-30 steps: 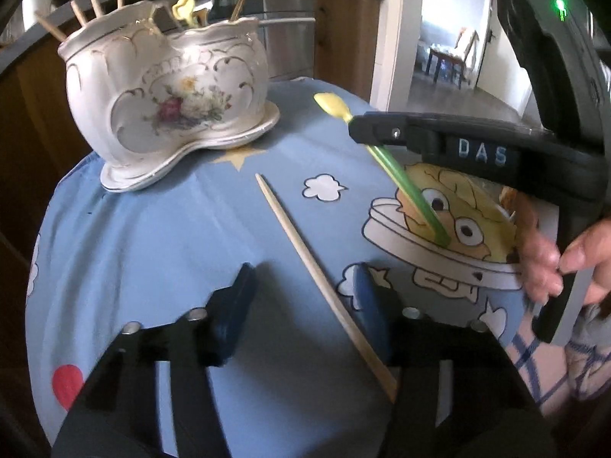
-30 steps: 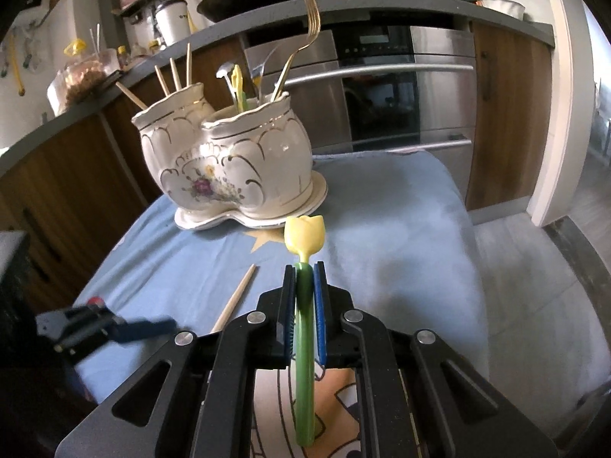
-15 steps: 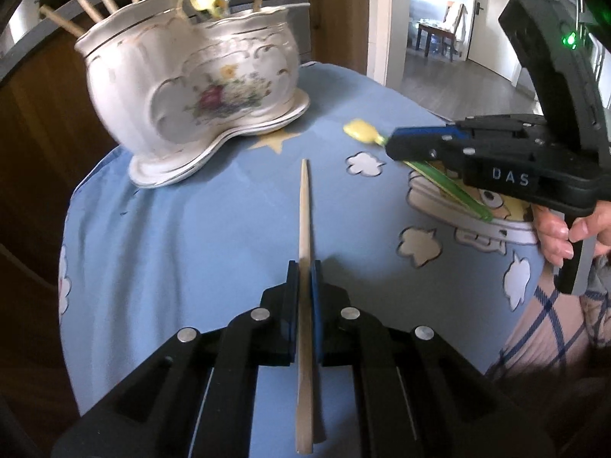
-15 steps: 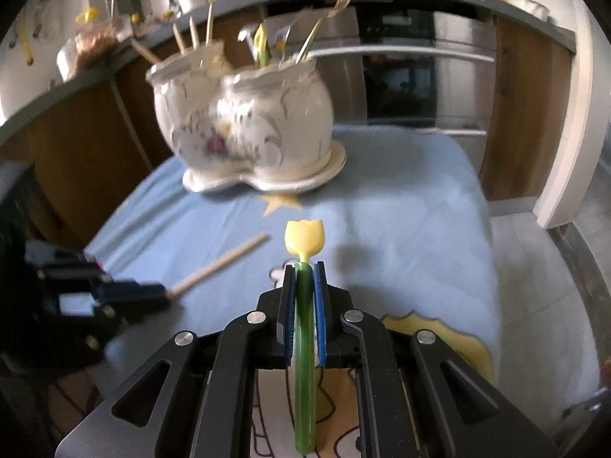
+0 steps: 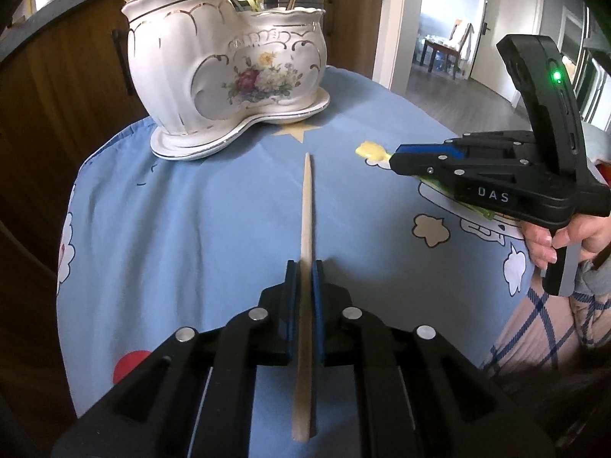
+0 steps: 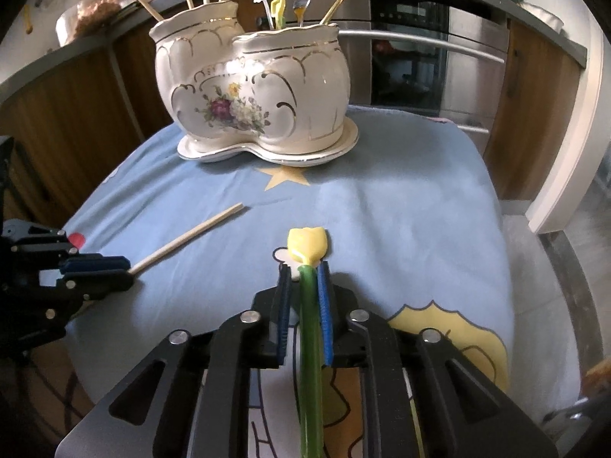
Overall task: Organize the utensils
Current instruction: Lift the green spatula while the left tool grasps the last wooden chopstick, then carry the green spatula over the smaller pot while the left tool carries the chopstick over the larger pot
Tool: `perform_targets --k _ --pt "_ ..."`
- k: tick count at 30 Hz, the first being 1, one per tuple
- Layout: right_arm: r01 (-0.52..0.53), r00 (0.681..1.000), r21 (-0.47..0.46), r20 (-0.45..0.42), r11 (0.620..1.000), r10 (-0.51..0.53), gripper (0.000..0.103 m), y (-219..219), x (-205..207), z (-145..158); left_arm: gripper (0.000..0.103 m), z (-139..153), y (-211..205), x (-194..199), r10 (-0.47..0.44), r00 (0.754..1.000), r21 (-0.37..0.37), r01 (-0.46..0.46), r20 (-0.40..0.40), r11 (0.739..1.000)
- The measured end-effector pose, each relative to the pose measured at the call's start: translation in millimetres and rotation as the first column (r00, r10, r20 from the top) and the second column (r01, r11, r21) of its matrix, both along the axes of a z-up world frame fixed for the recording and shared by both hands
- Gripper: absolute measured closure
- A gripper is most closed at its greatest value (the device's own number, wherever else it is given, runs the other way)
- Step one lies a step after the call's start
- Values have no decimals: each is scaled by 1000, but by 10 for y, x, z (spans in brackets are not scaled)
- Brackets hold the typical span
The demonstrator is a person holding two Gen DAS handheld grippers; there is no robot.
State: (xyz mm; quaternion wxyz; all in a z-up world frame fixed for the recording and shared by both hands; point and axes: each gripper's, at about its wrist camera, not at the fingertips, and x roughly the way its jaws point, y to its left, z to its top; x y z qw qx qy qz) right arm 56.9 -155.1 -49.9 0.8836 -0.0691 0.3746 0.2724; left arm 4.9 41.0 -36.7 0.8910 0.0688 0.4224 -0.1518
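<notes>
My left gripper (image 5: 304, 267) is shut on a wooden chopstick (image 5: 305, 221) that points toward the white floral double-pot holder (image 5: 225, 65). My right gripper (image 6: 303, 271) holds a green utensil with a yellow tulip head (image 6: 307, 248); the left pad stands slightly off the stem. It also shows in the left wrist view (image 5: 397, 156), to the right of the chopstick. The holder (image 6: 252, 84) has chopsticks in its left pot and forks and a yellow utensil in its right pot. The left gripper (image 6: 126, 267) shows low at the left.
A blue cartoon tablecloth (image 5: 191, 210) covers the small table. Wooden cabinets (image 6: 68, 107) and an oven (image 6: 412, 68) stand behind it. The table edge drops off at the right, with floor beyond (image 6: 534, 252).
My left gripper closed on the chopstick and lifted it, now pointing at the holder. My right gripper lowered toward the cloth with the tulip utensil, and its grip looks looser.
</notes>
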Motion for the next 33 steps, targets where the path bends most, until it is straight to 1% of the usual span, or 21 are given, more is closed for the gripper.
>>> perform_targets --k 4,7,9,10,11,12,17,21,25,28,31,33 --pt "6 999 19 36 1000 -7 93 -19 -42 82 97 66 30 1 -15 999 -25 16 35 1000" --pt "7 996 68 84 998 -12 93 -71 -97 201 97 188 64 -38 -27 995 -48 32 97 998" --pt "1 992 92 125 996 -12 93 -88 -138 296 97 298 83 -96 -42 985 -64 53 165 997" --pt "-4 990 101 142 995 -11 93 -90 -160 333 97 335 90 -112 -43 982 -66 56 185 996" --pt "-7 986 111 164 994 -12 93 -88 -189 376 97 390 105 -134 -43 975 -77 61 217 995" --pt "-11 983 117 182 993 -10 93 -80 -195 409 97 421 116 -140 -44 972 -87 66 233 994" --pt "-33 962 136 274 990 -6 93 -28 -301 524 97 517 166 -108 -40 958 -111 74 285 991" --pt "-46 936 165 353 985 -16 93 -27 -347 652 97 641 211 -108 -40 939 -138 93 342 986" --pt "-43 926 193 375 980 -33 93 21 -294 739 97 709 227 -50 -35 924 -135 93 380 986" --pt "-40 915 215 400 976 -51 93 41 -227 859 97 775 254 18 -23 914 -153 92 406 984" --pt "-45 909 238 412 970 -59 93 47 -148 971 97 887 285 93 -17 893 -170 105 450 980" --pt "-46 904 259 422 965 -71 93 55 -72 1051 97 966 311 176 1 880 -175 94 474 980"
